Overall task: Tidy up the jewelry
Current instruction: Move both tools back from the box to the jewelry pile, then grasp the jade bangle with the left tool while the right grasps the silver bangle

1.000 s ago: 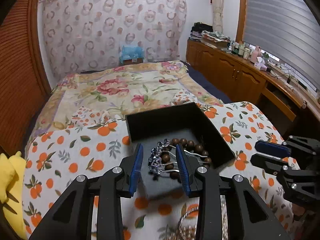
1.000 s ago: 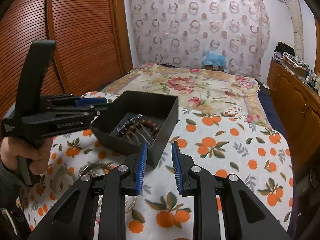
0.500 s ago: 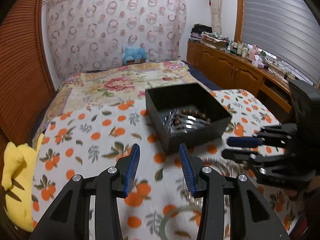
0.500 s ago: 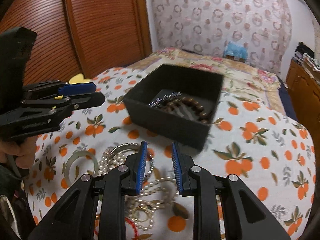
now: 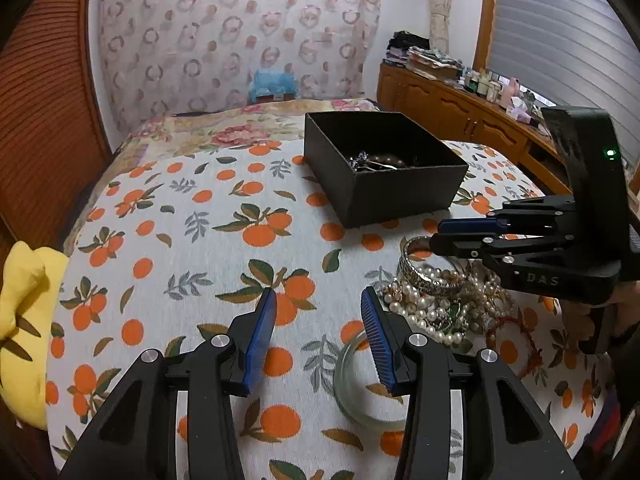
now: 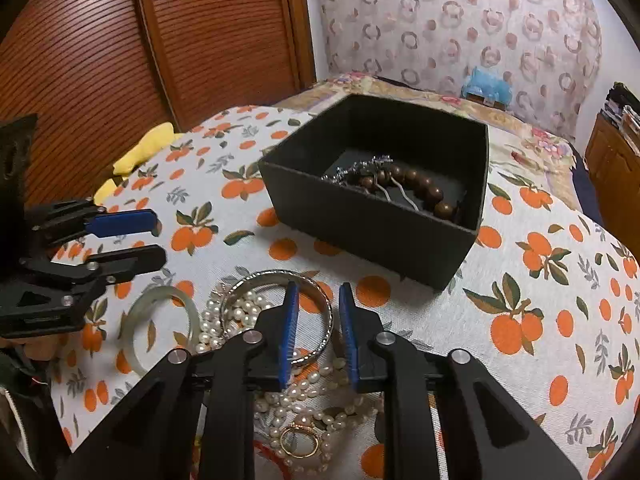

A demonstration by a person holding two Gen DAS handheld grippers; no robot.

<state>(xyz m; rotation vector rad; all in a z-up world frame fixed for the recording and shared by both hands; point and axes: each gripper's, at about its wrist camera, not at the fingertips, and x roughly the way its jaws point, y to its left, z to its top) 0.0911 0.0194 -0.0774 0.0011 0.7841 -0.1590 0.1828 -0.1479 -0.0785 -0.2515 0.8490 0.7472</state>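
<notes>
Ring [image 6: 299,441] right view only | left tool [image 5: 319,328] opening, empty | right tool [image 6: 319,328] closing, empty

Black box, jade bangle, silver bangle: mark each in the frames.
Black box [image 6: 372,236]: right wrist view, near outer wall.
Jade bangle [image 6: 138,314]: right wrist view, left arc of the ring.
Silver bangle [image 5: 416,276]: left wrist view, near side of the band.

"DAS" — raised letters on the right tool [image 5: 434,234].
</notes>
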